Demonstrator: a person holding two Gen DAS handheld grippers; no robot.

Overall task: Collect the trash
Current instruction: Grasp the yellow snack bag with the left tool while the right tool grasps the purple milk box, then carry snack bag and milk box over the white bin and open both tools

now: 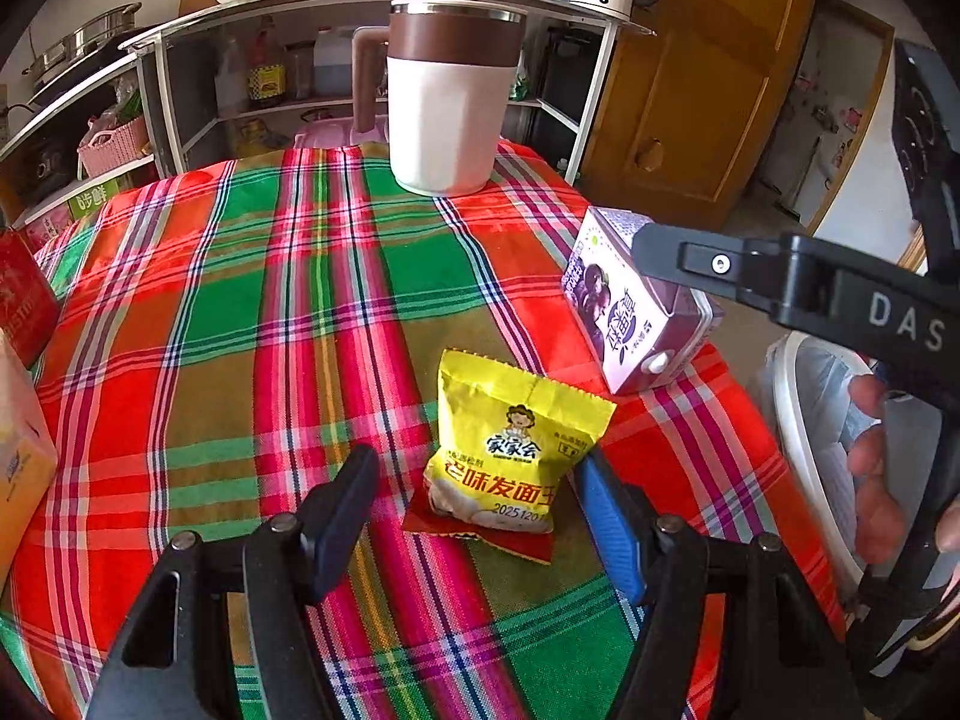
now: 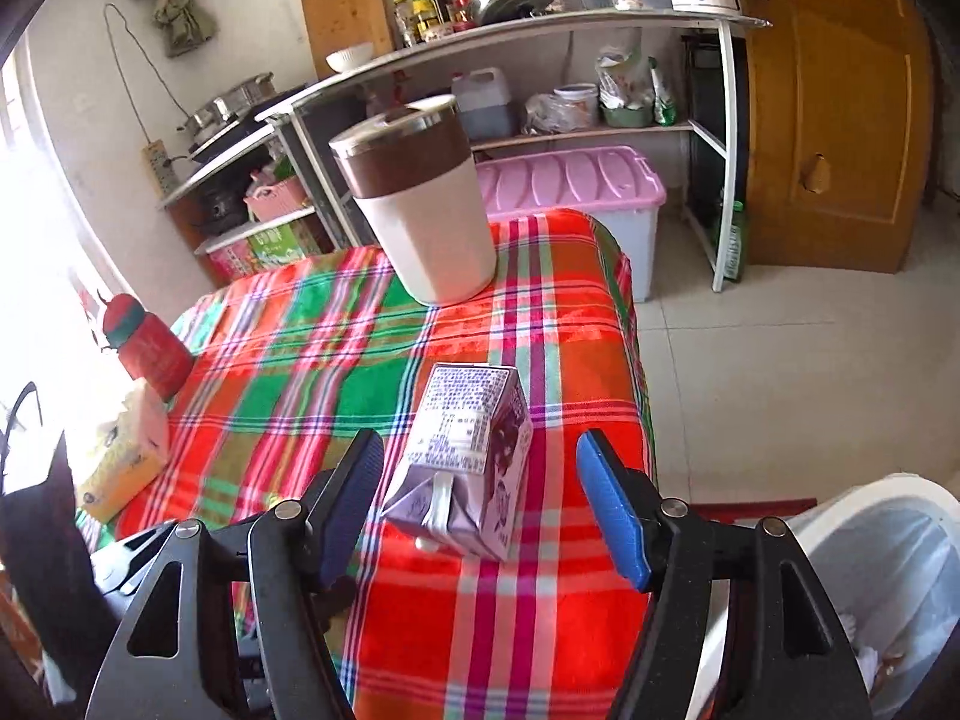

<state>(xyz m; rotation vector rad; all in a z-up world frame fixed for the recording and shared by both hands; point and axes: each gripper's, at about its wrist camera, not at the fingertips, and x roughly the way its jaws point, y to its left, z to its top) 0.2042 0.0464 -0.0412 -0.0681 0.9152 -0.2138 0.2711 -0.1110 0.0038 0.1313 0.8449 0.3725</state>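
Left gripper (image 1: 474,510): jaws open, either side of one yellow packet (image 1: 510,450), pads not pressing on it. Packet flat on the desk (image 1: 240,312), its near end over one red wrapper (image 1: 480,531).

Right gripper (image 2: 480,510): jaws open, one purple carton (image 2: 462,462) between them, on its side on the cloth, gaps at both pads. Carton just beyond the packet, near the desk's right edge.

Further back, one brown-and-white jug (image 1: 450,102), upright, well apart from both. At the left edge, one red bottle (image 2: 147,345) and one tissue box (image 2: 123,456) beside it.

Off the desk to the right, one lined white bin (image 2: 888,558) on the floor. Behind the desk, one pink-lidded tub (image 2: 576,186). No other trash counted on the cloth: one packet, one wrapper, one carton.
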